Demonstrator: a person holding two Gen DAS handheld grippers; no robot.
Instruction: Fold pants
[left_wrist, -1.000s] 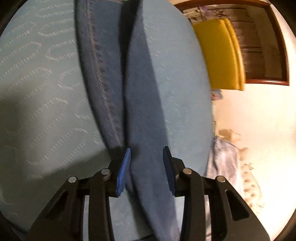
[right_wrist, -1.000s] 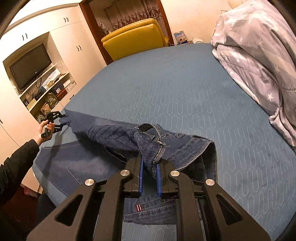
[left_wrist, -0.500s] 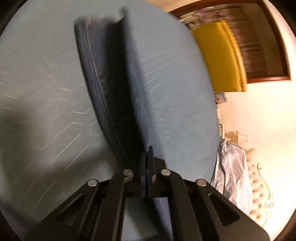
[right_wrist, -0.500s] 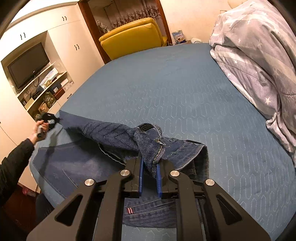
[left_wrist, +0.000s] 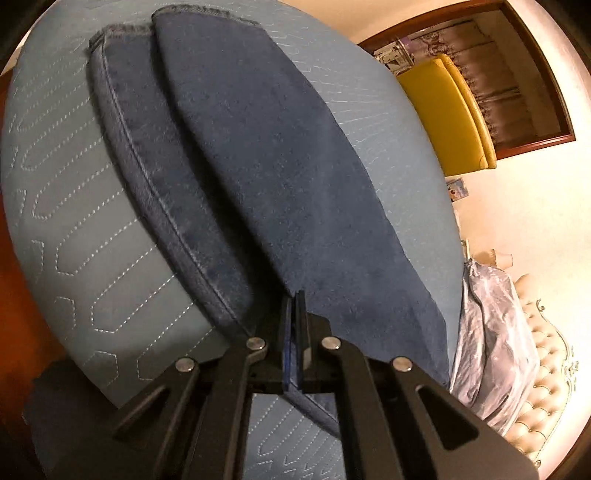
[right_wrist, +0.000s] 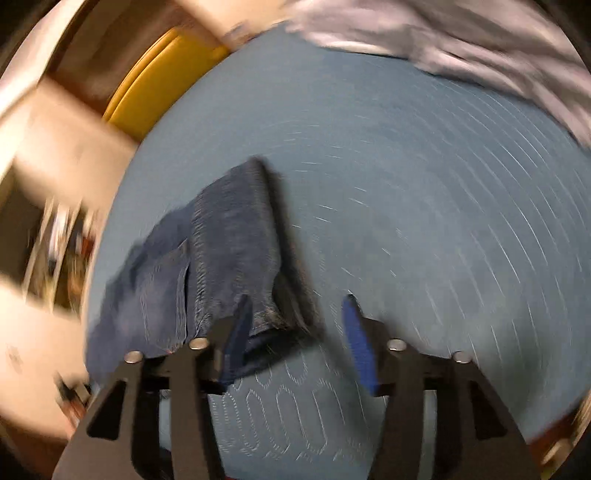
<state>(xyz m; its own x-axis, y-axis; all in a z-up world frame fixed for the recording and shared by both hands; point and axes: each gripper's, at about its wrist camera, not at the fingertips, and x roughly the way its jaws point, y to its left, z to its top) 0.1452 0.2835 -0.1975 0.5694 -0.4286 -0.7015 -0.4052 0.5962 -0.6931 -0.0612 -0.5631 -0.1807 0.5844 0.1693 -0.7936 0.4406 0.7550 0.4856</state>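
Note:
Dark blue denim pants (left_wrist: 266, 166) lie stretched along the light blue quilted bed (left_wrist: 74, 206), both legs running from the far edge toward me. My left gripper (left_wrist: 294, 295) is shut on the near edge of the upper leg, with fabric pinched between its blue pads. In the blurred right wrist view the bunched waist end of the pants (right_wrist: 221, 236) rests on the bed (right_wrist: 424, 184). My right gripper (right_wrist: 295, 306) hangs low over it with jaws opening. The denim edge lies beside the left pad, and neither pad presses on it.
A yellow armchair (left_wrist: 447, 110) stands past the bed by a wood-framed doorway. A grey star-print quilt (left_wrist: 491, 332) is heaped on the right side, against a tufted headboard (left_wrist: 543, 369). The same quilt (right_wrist: 461, 33) fills the top right of the right wrist view.
My left gripper closed on the pant leg and pulled back, drawing it out. My right gripper let go of the waistband, rolled and dropped toward the bed.

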